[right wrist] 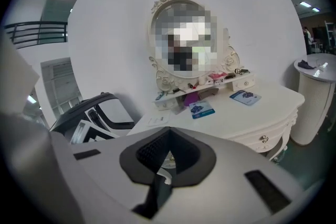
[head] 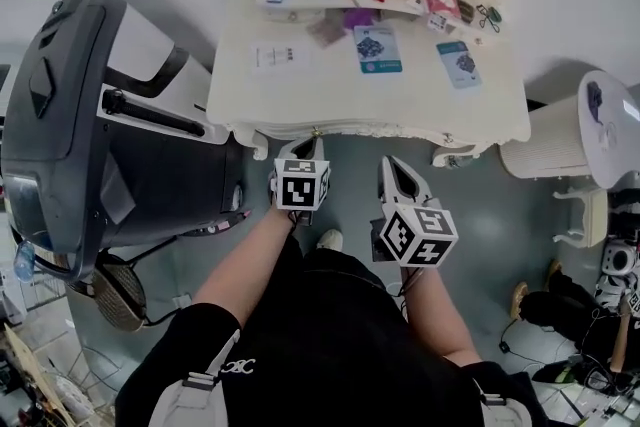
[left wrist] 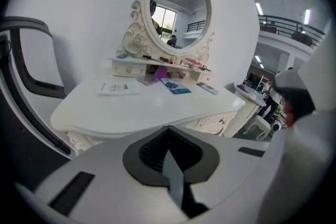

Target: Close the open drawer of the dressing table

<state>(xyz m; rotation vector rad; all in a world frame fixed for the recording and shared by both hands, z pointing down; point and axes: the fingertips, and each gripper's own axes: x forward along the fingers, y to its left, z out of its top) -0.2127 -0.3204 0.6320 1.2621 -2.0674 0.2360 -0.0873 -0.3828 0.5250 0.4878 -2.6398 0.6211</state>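
Pointing at the white dressing table (head: 320, 100), the left gripper (head: 303, 147) and right gripper (head: 397, 167) are held side by side just before its front edge, forearms bent. Both pairs of jaws are pressed together on nothing. The drawer (right wrist: 264, 138) is seen flush beneath the tabletop.

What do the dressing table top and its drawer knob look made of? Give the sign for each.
Dressing table top: probably painted wood, with a smooth cream satin sheen and a carved, scalloped edge. Drawer knob: likely metal, with a small bright glint.
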